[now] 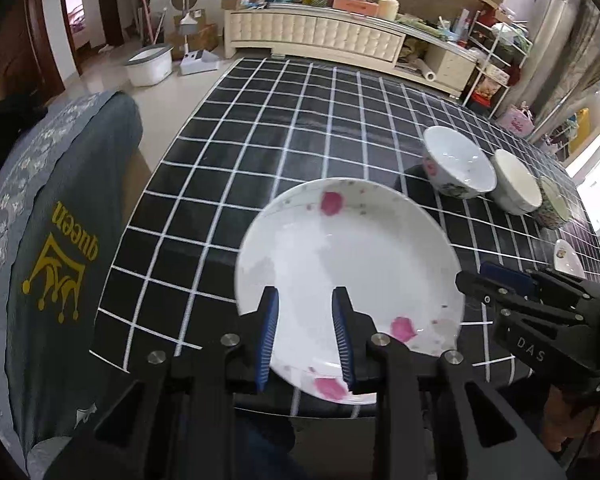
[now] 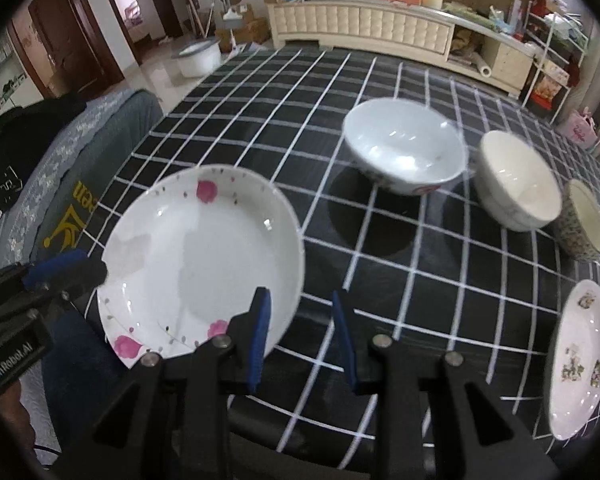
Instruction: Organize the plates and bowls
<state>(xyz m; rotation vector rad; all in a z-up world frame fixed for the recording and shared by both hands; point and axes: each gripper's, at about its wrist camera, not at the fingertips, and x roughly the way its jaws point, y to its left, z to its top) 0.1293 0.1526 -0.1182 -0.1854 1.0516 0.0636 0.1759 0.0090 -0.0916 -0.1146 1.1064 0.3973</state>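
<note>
With both sets of jaws parted and empty above the bench (image 2: 440, 280), the left gripper (image 1: 305, 332) hung over the pink-flowered plate (image 1: 348, 272) at the near edge, likely the next pick, calling for a rim grasp.

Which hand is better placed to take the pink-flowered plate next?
Probably left. The left gripper, open, points straight at the near part of the plate; the right gripper, also open, points mostly at the tablecloth beside it.
</note>
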